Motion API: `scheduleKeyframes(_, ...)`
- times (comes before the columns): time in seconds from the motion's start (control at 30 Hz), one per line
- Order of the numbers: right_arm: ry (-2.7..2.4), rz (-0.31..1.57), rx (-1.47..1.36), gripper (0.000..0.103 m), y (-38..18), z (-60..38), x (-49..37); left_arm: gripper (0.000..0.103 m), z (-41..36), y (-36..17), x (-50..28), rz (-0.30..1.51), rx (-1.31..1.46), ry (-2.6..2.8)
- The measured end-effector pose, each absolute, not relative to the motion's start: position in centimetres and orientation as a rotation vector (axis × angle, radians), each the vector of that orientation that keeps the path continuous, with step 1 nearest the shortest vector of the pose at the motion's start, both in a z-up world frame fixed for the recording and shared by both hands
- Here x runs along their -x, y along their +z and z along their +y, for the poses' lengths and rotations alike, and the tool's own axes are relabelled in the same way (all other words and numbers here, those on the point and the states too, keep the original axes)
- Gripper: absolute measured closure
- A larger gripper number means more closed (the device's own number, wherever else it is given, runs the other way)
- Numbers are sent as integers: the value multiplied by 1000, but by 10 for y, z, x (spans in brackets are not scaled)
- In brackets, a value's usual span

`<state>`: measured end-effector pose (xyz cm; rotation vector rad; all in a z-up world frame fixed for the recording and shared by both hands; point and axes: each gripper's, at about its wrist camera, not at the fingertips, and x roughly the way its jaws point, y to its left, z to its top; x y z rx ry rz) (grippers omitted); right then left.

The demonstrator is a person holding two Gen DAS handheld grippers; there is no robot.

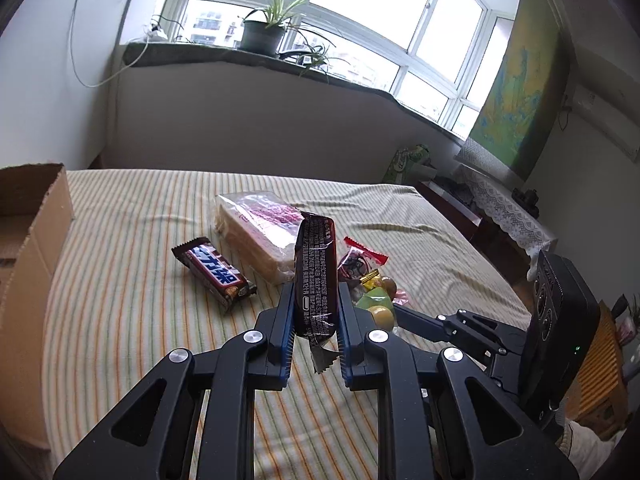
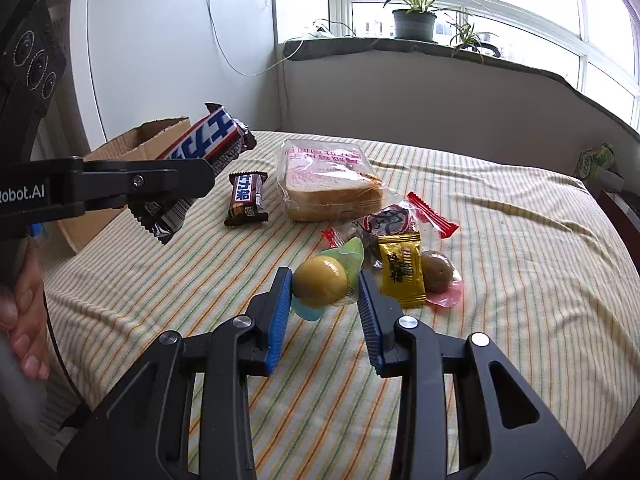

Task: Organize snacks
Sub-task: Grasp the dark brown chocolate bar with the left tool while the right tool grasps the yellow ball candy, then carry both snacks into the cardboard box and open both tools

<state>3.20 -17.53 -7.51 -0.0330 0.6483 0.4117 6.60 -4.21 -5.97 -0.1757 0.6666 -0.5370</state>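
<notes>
My left gripper (image 1: 316,300) is shut on a brown chocolate bar (image 1: 314,276) and holds it above the striped cloth; the held bar also shows in the right wrist view (image 2: 208,148). A second chocolate bar (image 1: 214,274) lies on the cloth, also in the right wrist view (image 2: 247,199). A bag of sliced bread (image 2: 328,180) lies behind. My right gripper (image 2: 324,288) has its jaws around a yellow jelly cup (image 2: 322,286), touching or nearly so. A yellow candy packet (image 2: 400,272), a brown jelly cup (image 2: 438,272) and red wrapped sweets (image 2: 400,216) lie beside it.
A cardboard box (image 1: 28,240) stands open at the left edge of the bed, also in the right wrist view (image 2: 132,148). A window sill with potted plants (image 1: 264,28) runs behind. A cabinet with lace cloth (image 1: 508,208) stands to the right.
</notes>
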Motion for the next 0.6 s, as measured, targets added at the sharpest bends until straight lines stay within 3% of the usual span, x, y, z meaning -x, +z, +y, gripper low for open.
scheduleKeyframes(0.37, 340, 446, 23, 68, 12, -197, 17, 87, -31, -13, -26, 519, 145, -548)
scheduleKeyframes(0.6, 350, 436, 31, 68, 22, -186, 27, 87, -26, -12, -20, 515, 139, -516)
